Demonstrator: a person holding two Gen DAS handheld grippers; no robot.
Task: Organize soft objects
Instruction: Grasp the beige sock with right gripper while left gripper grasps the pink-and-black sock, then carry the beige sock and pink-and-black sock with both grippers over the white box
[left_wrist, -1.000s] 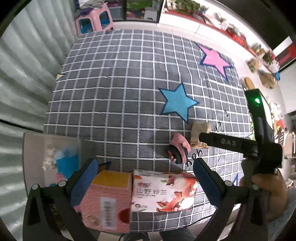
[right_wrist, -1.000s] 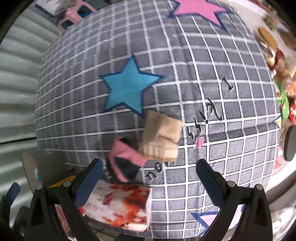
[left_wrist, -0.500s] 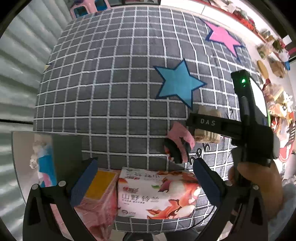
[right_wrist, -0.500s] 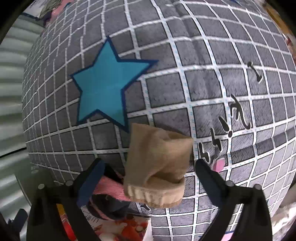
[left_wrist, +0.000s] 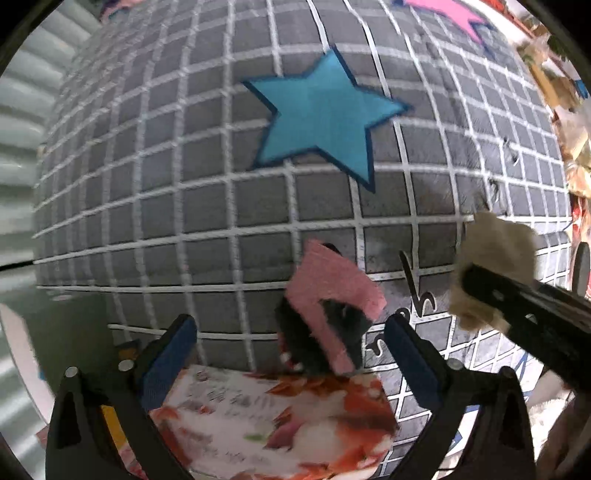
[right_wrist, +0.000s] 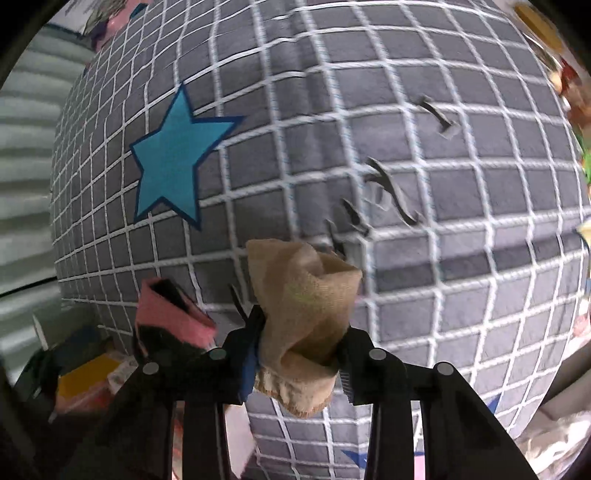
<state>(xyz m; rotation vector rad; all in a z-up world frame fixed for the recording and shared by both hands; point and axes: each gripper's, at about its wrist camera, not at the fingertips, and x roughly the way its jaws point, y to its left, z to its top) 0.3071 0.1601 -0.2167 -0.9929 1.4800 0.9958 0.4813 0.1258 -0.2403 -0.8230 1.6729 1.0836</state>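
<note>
My right gripper (right_wrist: 297, 360) is shut on a rolled tan sock (right_wrist: 303, 306) over the grey checked cloth (right_wrist: 443, 184); the sock also shows in the left wrist view (left_wrist: 495, 258), clamped by the black right gripper (left_wrist: 480, 284). A pink and black sock (left_wrist: 332, 306) lies on the cloth between the fingers of my open left gripper (left_wrist: 291, 354), just ahead of them. It also shows at the left of the right wrist view (right_wrist: 170, 317).
A printed tissue pack (left_wrist: 273, 424) lies under the left gripper at the cloth's near edge. A pink and yellow box (right_wrist: 85, 376) is beside it. A blue star (left_wrist: 325, 110) marks the cloth. Clutter (left_wrist: 554, 85) lines the right side.
My right gripper has closed on the tan sock, which was lying free between its open fingers. My left gripper has moved forward, so the pink and black sock is now between its fingers.
</note>
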